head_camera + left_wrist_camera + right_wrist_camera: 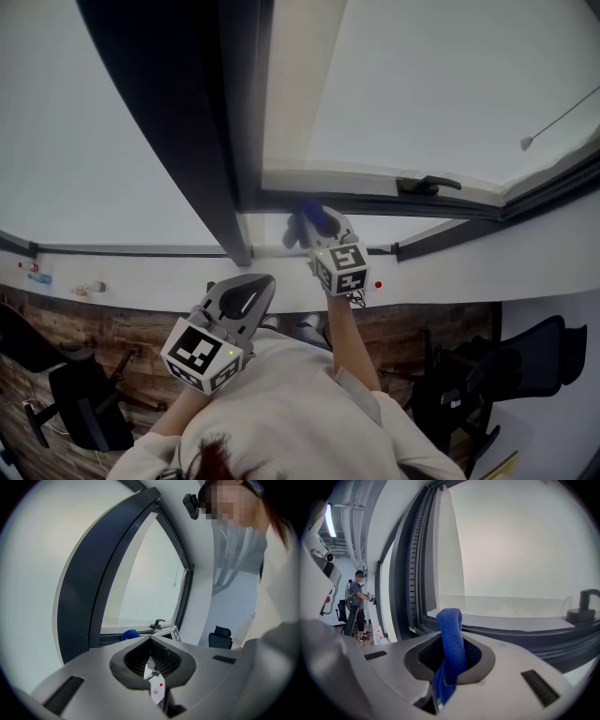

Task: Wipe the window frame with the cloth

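- Right gripper [451,637] has its jaws pinched together on a blue woven microfibre cloth [451,644]. A folded end of the cloth stands up past the jaw tips and the rest hangs down through the gap.
- Left gripper [151,639] has its jaws closed tip to tip with nothing between them. Only a thin slit lower down shows white wall through it.
- In the head view the right arm [354,349] is stretched forward with the forearm bare below a pale sleeve. The right gripper [317,225] is up at the dark grey metal window frame [375,202].
- The blue cloth [314,217] sits at the bottom rail of the frame, near the corner where the rail meets the dark upright post. Whether it actually touches the rail cannot be told.
- In the right gripper view the bottom rail of the frame [511,632] runs just beyond the cloth tip.
- The left arm is bent and tucked in. The left gripper [266,281] is held low near the chest, pointing up toward the window, well apart from the frame. Its marker cube faces the camera.
- A black lever window handle [427,185] sits on the bottom rail to the right of the cloth, well apart from it.
- A white window sill [141,277] runs below the frame.
- Black office chairs [84,403] stand on the floor below.
- A person [358,604] stands far off along the window wall in the right gripper view.
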### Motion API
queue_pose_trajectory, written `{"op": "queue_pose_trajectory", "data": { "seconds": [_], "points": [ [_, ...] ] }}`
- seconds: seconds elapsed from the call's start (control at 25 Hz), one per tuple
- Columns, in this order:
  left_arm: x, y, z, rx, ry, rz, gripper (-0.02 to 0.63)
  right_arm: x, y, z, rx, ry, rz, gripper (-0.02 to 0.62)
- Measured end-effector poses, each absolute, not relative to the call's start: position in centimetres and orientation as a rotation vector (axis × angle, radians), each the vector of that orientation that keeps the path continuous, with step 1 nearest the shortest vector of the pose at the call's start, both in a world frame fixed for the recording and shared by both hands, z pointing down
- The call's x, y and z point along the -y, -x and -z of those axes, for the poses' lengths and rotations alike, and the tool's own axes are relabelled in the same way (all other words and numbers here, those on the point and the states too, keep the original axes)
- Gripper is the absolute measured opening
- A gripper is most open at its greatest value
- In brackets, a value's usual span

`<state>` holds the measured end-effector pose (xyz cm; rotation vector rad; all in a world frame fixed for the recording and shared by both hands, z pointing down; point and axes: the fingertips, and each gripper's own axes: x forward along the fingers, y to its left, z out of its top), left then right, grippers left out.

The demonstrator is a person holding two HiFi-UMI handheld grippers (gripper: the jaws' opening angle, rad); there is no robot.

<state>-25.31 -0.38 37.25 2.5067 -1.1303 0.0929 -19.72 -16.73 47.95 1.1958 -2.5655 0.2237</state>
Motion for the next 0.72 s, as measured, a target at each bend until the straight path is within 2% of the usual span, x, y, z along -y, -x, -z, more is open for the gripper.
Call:
{"op": "queue_pose_trajectory", "data": {
  "seconds": [0.72],
  "points": [
    [1.3, 24.2, -37.4, 1.047, -2.55, -0.102, 0.009, 17.5, 15.8, -47.8, 2.516, -1.34, -0.249, 0.049]
  ]
}}
